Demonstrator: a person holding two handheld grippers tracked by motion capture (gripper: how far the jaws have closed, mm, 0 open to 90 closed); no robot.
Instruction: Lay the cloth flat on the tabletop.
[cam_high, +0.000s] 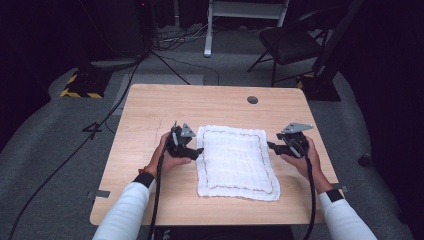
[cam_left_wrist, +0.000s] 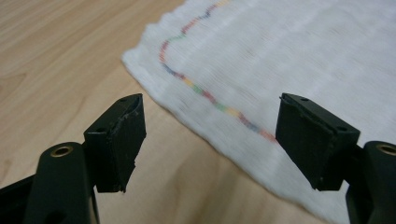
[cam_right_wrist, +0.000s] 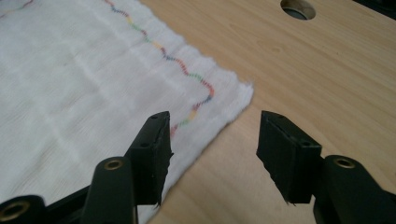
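On the wooden table (cam_high: 150, 110) a white cloth (cam_high: 234, 161) with a wavy multicoloured stitched border lies flat near the middle. Left gripper (cam_high: 199, 150) and right gripper (cam_high: 270, 145) flank its far corners, jaws spread apart, holding nothing. No writing or label is readable on the cloth.

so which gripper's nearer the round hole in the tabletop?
Right. The right gripper sits at the cloth's right edge, below the hole; the left gripper is across the cloth, farther away.
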